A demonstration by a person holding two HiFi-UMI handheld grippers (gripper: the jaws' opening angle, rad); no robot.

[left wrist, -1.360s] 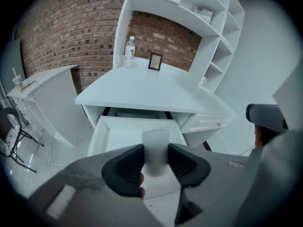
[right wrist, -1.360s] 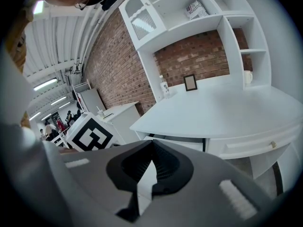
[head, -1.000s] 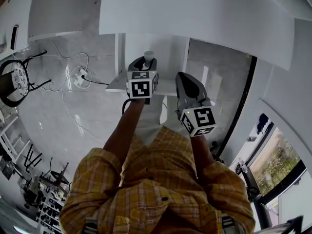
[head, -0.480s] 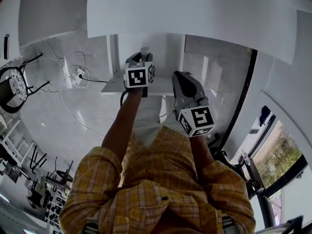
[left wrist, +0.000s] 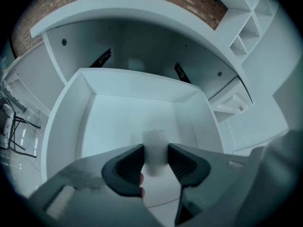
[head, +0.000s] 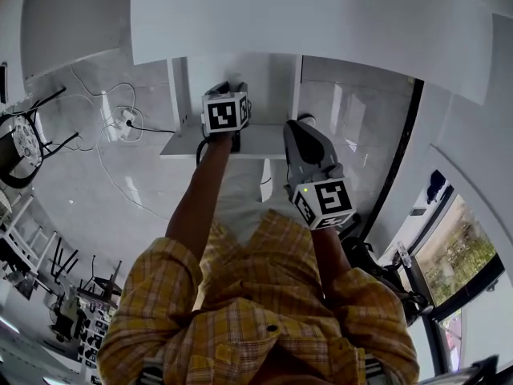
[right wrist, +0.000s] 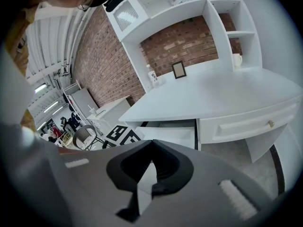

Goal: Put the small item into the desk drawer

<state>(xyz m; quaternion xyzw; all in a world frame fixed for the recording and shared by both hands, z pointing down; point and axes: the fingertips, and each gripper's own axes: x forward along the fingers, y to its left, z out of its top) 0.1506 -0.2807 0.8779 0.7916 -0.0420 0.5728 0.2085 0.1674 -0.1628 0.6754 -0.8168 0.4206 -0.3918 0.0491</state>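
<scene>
The white desk drawer (left wrist: 71,117) stands pulled open, and in the left gripper view I look almost straight down into its bare inside. My left gripper (left wrist: 155,156) hangs over the drawer, shut on a small pale item (left wrist: 155,143) that is blurred between the dark pads. In the head view its marker cube (head: 223,112) hides the item above the drawer (head: 180,144). My right gripper (head: 298,128) is held to the right of the drawer with its jaws shut and nothing between them. From the right gripper view the open drawer (right wrist: 170,132) shows under the desk top (right wrist: 213,91).
A second drawer with a small knob (right wrist: 271,123) is closed on the desk's right. A bottle (right wrist: 152,74), a picture frame (right wrist: 179,69) and a mug (right wrist: 236,59) stand at the desk's back. A chair (head: 16,143) and a power strip with cables (head: 120,120) are on the floor at left.
My left gripper has sunk toward the open drawer with the item; the item showed above the marker cube before and is now hidden behind it. The right gripper dropped slightly.
</scene>
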